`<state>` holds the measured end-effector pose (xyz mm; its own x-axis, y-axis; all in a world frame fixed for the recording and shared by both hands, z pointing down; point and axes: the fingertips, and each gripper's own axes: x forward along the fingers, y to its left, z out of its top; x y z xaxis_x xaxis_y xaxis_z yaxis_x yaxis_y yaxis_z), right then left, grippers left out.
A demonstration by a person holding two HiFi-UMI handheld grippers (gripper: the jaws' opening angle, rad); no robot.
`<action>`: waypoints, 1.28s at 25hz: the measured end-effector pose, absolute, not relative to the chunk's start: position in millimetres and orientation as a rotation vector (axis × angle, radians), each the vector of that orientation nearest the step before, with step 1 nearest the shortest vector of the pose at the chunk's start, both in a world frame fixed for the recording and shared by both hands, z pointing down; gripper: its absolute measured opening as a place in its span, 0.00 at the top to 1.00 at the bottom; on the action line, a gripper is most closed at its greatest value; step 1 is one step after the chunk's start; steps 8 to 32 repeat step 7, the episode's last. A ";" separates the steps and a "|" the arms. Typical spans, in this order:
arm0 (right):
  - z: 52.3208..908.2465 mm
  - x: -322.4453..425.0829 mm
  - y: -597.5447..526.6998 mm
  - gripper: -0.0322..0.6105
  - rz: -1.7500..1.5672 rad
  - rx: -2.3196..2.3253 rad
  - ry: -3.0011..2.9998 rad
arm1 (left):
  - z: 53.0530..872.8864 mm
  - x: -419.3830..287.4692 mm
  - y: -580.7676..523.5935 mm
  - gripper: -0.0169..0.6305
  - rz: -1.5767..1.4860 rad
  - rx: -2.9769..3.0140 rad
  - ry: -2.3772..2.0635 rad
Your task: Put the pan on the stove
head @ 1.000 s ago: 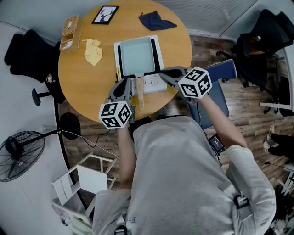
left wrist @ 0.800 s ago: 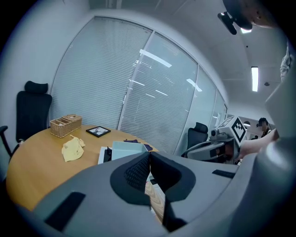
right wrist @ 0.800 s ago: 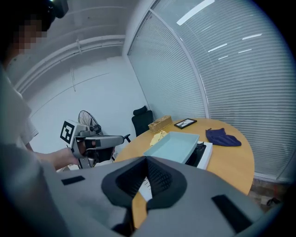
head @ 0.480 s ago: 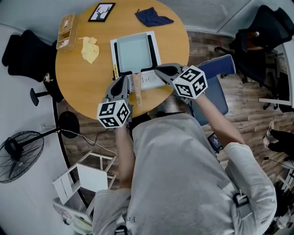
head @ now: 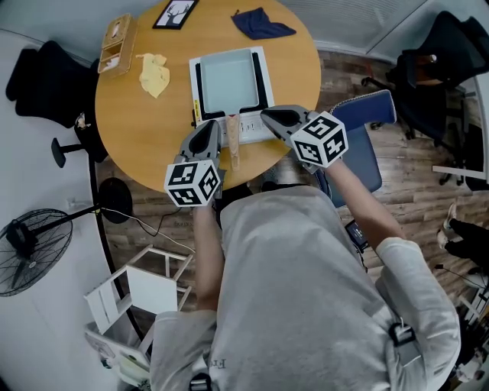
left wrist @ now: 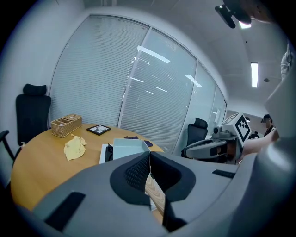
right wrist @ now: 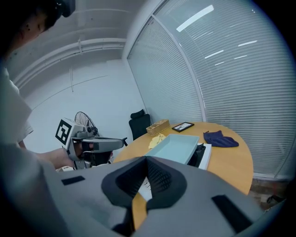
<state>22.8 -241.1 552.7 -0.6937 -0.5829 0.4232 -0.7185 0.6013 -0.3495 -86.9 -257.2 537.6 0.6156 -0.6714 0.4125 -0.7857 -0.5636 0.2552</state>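
Note:
A pale teal square pan sits on the white stove on the round wooden table. Its wooden handle points toward me. My left gripper is shut just left of the handle with nothing between its jaws. In the left gripper view the handle shows below the closed left gripper, in front of the pan. My right gripper is shut over the stove's near end, right of the handle. In the right gripper view the right gripper is closed and empty, in front of the pan.
On the table's far side lie a yellow cloth, a wicker basket, a picture frame and a dark blue cloth. A blue chair stands at my right, black chairs around, a fan on the floor at left.
The head view has shifted a little. Both grippers hover in nearly the same spots by the pan handle, still shut. The pan has not moved.

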 end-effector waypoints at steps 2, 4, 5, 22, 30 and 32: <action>554.5 19.2 -239.9 0.92 0.733 1.071 -2.563 | 539.0 -90.7 -255.3 0.93 0.378 2.425 -1.161; 556.1 17.0 -239.0 0.92 0.740 1.081 -2.562 | 540.9 -93.4 -253.5 0.93 0.378 2.420 -1.160; 556.7 17.3 -238.4 0.92 0.745 1.087 -2.559 | 542.0 -93.3 -252.5 0.93 0.377 2.418 -1.157; 557.9 19.8 -236.3 0.92 0.756 1.101 -2.550 | 544.5 -90.8 -249.8 0.93 0.374 2.412 -1.145; 557.9 19.8 -236.3 0.92 0.756 1.101 -2.550 | 544.5 -90.8 -249.8 0.93 0.374 2.412 -1.145; 557.9 19.8 -236.3 0.92 0.756 1.101 -2.550 | 544.5 -90.8 -249.8 0.93 0.374 2.412 -1.145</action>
